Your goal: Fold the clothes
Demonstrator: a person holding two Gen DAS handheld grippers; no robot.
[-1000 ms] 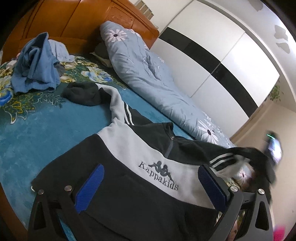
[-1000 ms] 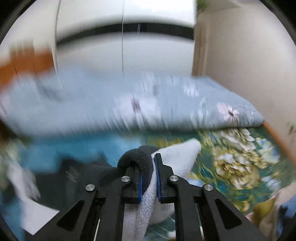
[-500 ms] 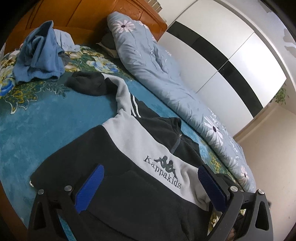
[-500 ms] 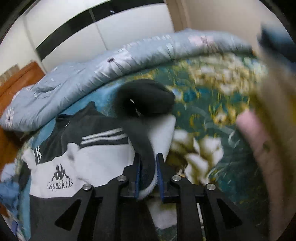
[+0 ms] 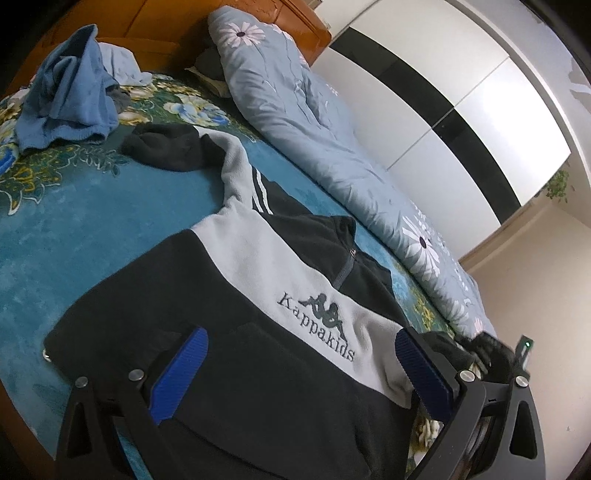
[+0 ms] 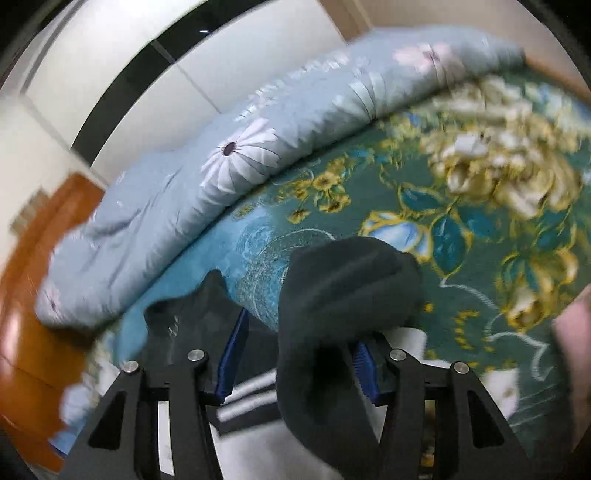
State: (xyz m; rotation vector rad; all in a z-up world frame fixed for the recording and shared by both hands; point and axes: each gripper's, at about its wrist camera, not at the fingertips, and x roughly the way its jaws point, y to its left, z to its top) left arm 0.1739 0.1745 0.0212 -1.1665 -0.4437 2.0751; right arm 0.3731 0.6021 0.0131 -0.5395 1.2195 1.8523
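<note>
A black and pale grey "Kappakids" fleece jacket (image 5: 280, 295) lies front up on the teal floral bed. Its left sleeve stretches toward the headboard and ends in a black cuff (image 5: 166, 147). My left gripper (image 5: 299, 369) is open and empty, hovering over the jacket's lower body. In the right wrist view my right gripper (image 6: 299, 354) stands open, with the right sleeve's black cuff (image 6: 347, 288) lying loose between the spread fingers. The sleeve's white stripes (image 6: 247, 398) show below it. The right gripper's body (image 5: 517, 369) shows at the left wrist view's lower right.
A rolled pale blue floral duvet (image 5: 314, 118) runs along the far side of the bed. A heap of blue clothes (image 5: 70, 92) lies near the wooden headboard (image 5: 147, 22). A white and black wardrobe (image 5: 461, 92) stands beyond. A hand (image 6: 572, 350) shows at the right edge.
My right gripper has opened and let go of the sleeve cuff it was pinching, after swinging it down onto the bed. The left gripper has barely moved.
</note>
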